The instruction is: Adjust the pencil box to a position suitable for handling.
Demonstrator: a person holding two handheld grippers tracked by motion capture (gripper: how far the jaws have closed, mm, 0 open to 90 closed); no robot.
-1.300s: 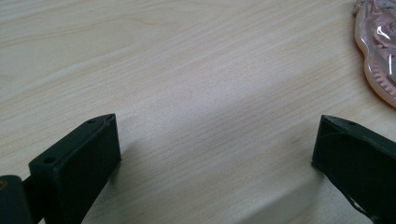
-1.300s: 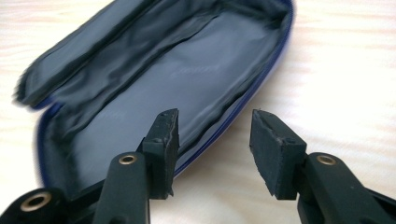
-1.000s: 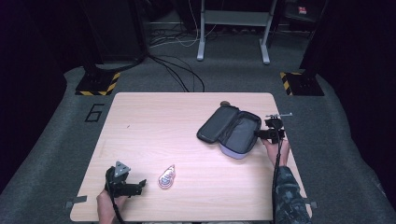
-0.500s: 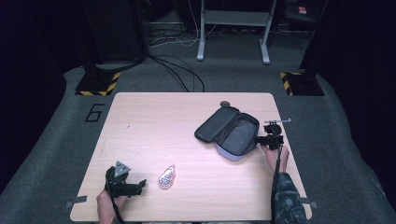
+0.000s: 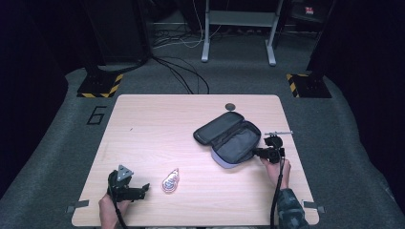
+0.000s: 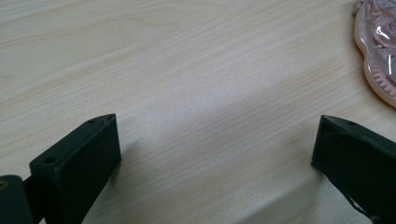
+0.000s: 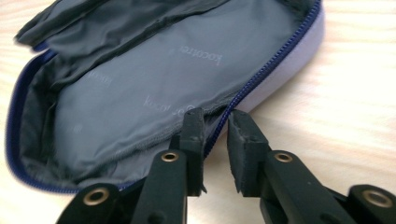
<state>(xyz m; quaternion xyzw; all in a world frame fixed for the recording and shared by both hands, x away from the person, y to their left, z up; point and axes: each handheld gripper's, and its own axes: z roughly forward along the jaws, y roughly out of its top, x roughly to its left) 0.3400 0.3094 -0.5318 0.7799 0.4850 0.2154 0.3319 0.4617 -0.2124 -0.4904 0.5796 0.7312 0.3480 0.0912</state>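
An open grey pouch [image 5: 229, 138] with a blue zipper and lilac outside lies on the right half of the wooden table [image 5: 153, 124]. My right gripper [image 5: 256, 152] is at its near right rim. In the right gripper view the pouch [image 7: 140, 79] lies unzipped and the zipper edge runs between the jaws of the right gripper [image 7: 215, 126], one jaw inside and one outside. The jaws have just been opening and stand a narrow gap apart. My left gripper [image 5: 143, 190] rests open at the table's near left, with bare wood between the jaws of the left gripper [image 6: 217, 144]. A pink packet [image 5: 170, 181] [image 6: 378, 56] lies just to its right.
A small dark round thing [image 5: 230, 106] sits near the table's far edge, behind the pouch. Two yellow-and-black striped bases [image 5: 98, 86] [image 5: 305, 83] stand on the grey floor beyond the table, with cables and a metal frame [image 5: 239, 28] farther back.
My right gripper has moved toward the near left along the pouch's rim, and the pouch has shifted slightly the same way. The left gripper and the pink packet have stayed put.
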